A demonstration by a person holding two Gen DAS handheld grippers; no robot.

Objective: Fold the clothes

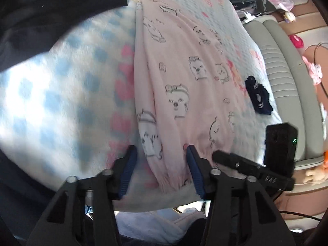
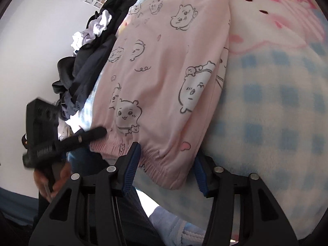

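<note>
Pink pyjama trousers (image 1: 180, 86) printed with outlined cartoon animals lie lengthwise on a fleece blanket (image 1: 61, 86) checked in blue and white (pink motifs along one part), elastic waistband nearest the cameras. The left gripper (image 1: 160, 164) and the right gripper (image 2: 166, 164) each straddle that waistband, jaws partly apart, blue pads not pressing the cloth. A dark clothes pile (image 2: 86, 65) sits beside the trousers near a white wall (image 2: 30, 51); a small navy garment (image 1: 257, 96) lies by a grey padded edge (image 1: 287, 71).

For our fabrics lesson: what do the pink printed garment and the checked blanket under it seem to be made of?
Pink garment: probably soft matte cotton knit; it drapes smoothly, with a gathered elastic hem. Checked blanket: likely plush fleece; its surface looks fuzzy, though blur leaves that uncertain.
</note>
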